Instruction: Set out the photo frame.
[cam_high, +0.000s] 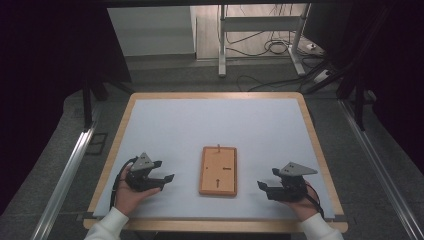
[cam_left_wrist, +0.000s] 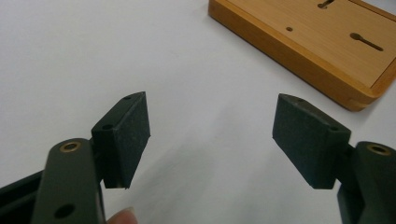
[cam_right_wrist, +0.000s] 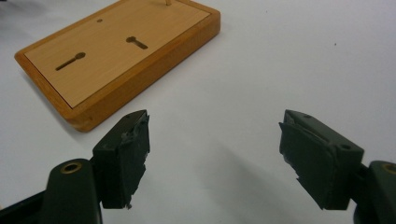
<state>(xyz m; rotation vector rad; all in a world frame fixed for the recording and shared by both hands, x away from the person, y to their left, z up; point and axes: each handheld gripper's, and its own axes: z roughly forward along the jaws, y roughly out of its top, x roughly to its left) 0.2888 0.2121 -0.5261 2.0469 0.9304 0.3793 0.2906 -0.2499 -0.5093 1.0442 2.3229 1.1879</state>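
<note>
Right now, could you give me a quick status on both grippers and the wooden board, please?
Left gripper open, empty, left of board. Right gripper open, empty, right of it. Wooden board flat on the white table, untouched, small peg at its far end. Nothing in the way.

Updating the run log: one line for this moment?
left tongs: open, empty | right tongs: open, empty | wooden board: between them, untouched

A wooden-edged table (cam_high: 320, 150) with a white top stands on a grey floor (cam_high: 50, 160). Far off, a metal stand (cam_high: 222, 40) and black cables (cam_high: 270, 47) sit in dim light
</note>
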